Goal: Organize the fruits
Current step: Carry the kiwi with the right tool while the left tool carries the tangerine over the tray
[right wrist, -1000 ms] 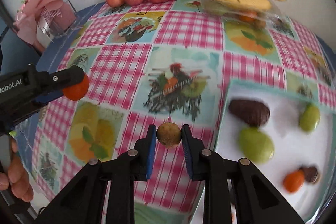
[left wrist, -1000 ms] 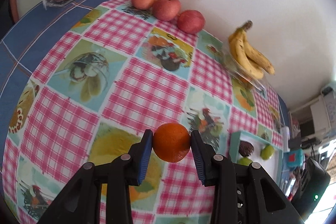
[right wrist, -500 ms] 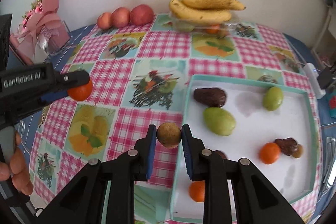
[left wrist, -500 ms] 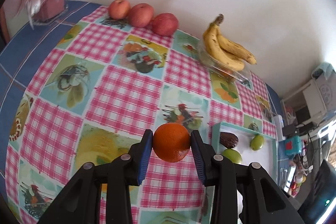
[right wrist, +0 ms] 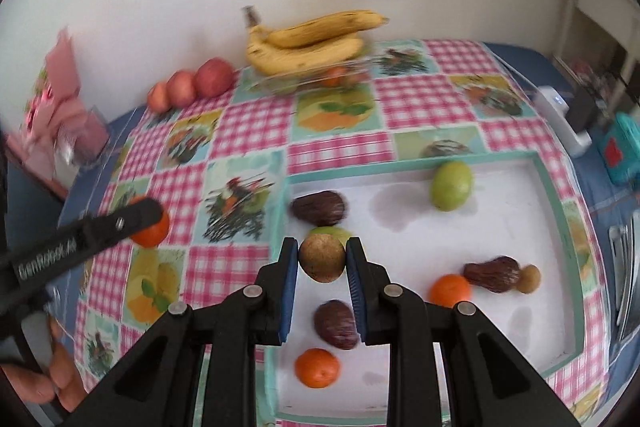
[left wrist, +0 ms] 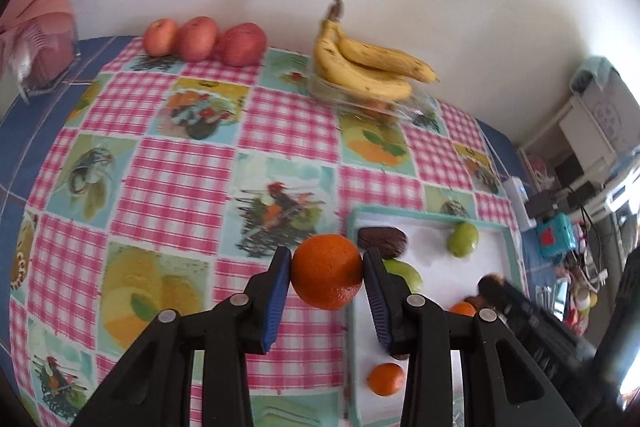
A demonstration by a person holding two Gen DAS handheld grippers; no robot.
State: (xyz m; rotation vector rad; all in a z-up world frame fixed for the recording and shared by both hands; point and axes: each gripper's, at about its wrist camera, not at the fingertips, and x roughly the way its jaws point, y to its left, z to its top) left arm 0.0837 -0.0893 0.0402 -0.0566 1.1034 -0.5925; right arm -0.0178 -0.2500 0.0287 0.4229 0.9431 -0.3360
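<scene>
My left gripper is shut on an orange, held above the checked cloth near the left rim of the white tray. My right gripper is shut on a small brown round fruit, held over the tray near its left side. In the right wrist view the tray holds a green fruit, dark brown fruits, two oranges and a small brown fruit. The left gripper with its orange shows at the left there.
Three red apples line the wall at the back left. Bananas lie on a clear container at the back. A pink gift box stands at the far left. Devices and cables sit beyond the table's right edge.
Both grippers moved right toward the tray, each still holding its fruit. The right gripper went from over the cloth to over the tray. The left now sits beside the tray's left rim.
</scene>
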